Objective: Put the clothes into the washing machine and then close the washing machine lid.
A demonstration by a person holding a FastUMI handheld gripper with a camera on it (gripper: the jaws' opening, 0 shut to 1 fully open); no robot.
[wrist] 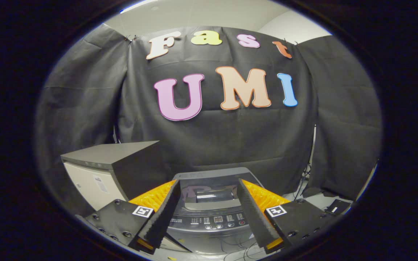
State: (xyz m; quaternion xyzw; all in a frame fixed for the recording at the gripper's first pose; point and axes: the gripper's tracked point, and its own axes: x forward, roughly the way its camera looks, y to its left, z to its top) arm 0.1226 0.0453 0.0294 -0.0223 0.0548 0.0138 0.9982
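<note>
the gripper [209, 188] is held level, looking straight ahead at the booth wall, its two fingers [163, 214] spread wide apart with nothing between them but open air. framed in the gap between the fingers, a little beyond and lower, stands the washing machine [209, 221], seen from the front and slightly above: its lid [212, 185] lies down flat over the top, and the control panel [210, 220] with small buttons runs across the near edge. to the far left of the machine stands a boxy cabinet [100, 170] with a dark top and pale front. no clothes are visible near the fingers.
</note>
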